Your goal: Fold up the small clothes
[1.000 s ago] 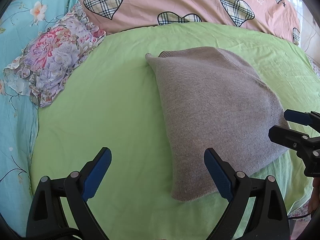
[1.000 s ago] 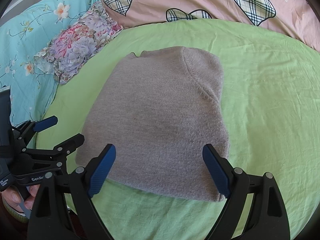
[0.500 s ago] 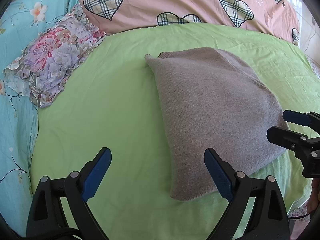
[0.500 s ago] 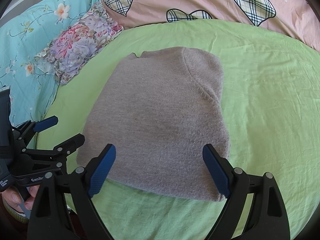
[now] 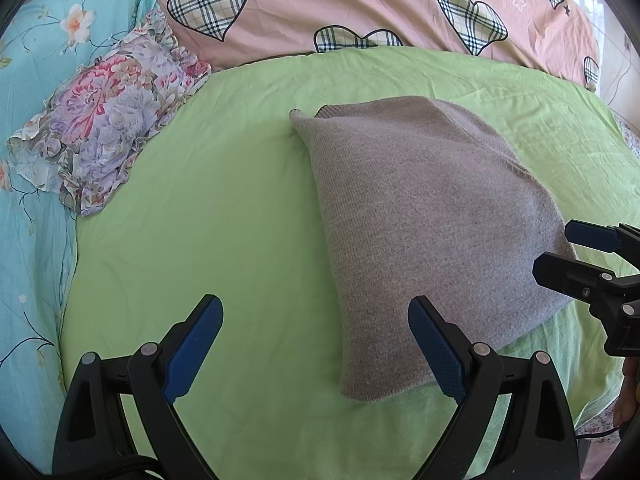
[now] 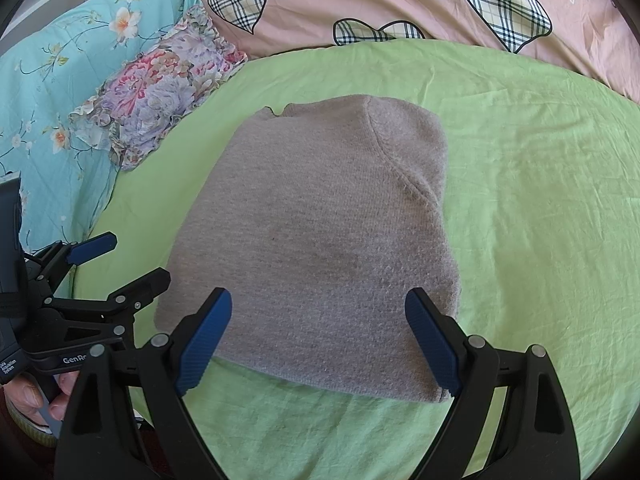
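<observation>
Grippers come first in both views. Left gripper (image 5: 316,344) hangs low over bare green sheet (image 5: 240,240), its blue pads spread wide with nothing between them; the near left corner of the grey knit garment (image 5: 424,232) lies just beside its right pad. Right gripper (image 6: 320,340) hovers above the garment's (image 6: 320,240) near hem, likewise wide apart and empty.

Across the last second almost nothing has shifted: both tools keep the same place, both jaws stay apart, and the knit lies exactly as it did. I read that as a pause between steps, either a check of the fold just laid or the start of a reach for the next one. No edge is pinched, so the next fold has not begun.

Garment sits in the middle of the green sheet on the bed, flat, already folded into a compact oblong. Its long axis runs from the near hem away toward the pink heart-print quilt (image 6: 400,0), neck opening at the far end, slightly left. A seam curves down the right side, where a sleeve seems tucked.

Beyond, to the left, a floral frilled pillow (image 6: 160,84) rests on turquoise bedding (image 6: 60,80), well apart from the knit.
</observation>
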`<state>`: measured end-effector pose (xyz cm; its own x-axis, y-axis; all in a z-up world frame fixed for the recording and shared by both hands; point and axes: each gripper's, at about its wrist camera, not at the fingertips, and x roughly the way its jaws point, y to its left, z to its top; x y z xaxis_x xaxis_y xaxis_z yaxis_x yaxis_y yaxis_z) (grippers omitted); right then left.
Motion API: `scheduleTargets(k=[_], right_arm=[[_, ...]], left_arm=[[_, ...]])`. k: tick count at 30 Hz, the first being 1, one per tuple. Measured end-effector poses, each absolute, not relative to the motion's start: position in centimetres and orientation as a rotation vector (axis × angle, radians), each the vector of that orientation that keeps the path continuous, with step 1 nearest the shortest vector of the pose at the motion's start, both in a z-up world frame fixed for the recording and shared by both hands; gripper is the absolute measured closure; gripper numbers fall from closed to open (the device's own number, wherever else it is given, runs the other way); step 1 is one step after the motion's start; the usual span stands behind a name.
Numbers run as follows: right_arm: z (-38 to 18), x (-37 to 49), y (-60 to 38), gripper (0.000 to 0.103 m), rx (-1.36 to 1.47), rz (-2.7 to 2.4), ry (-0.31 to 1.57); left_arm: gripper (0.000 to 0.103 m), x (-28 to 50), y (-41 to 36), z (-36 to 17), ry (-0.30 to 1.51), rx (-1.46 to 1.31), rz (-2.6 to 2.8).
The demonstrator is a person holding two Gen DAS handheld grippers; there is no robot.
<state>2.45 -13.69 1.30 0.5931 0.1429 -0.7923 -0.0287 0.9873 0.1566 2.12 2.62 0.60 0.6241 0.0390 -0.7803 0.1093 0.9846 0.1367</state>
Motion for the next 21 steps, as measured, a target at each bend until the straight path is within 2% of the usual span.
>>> scheduleTargets(k=[21], right_arm=[[1.69,2.44,-13.65,0.014,0.130,0.101,0.927]], left_arm=[[0.009,2.00,2.23,1.24,0.889,0.183,-0.046]])
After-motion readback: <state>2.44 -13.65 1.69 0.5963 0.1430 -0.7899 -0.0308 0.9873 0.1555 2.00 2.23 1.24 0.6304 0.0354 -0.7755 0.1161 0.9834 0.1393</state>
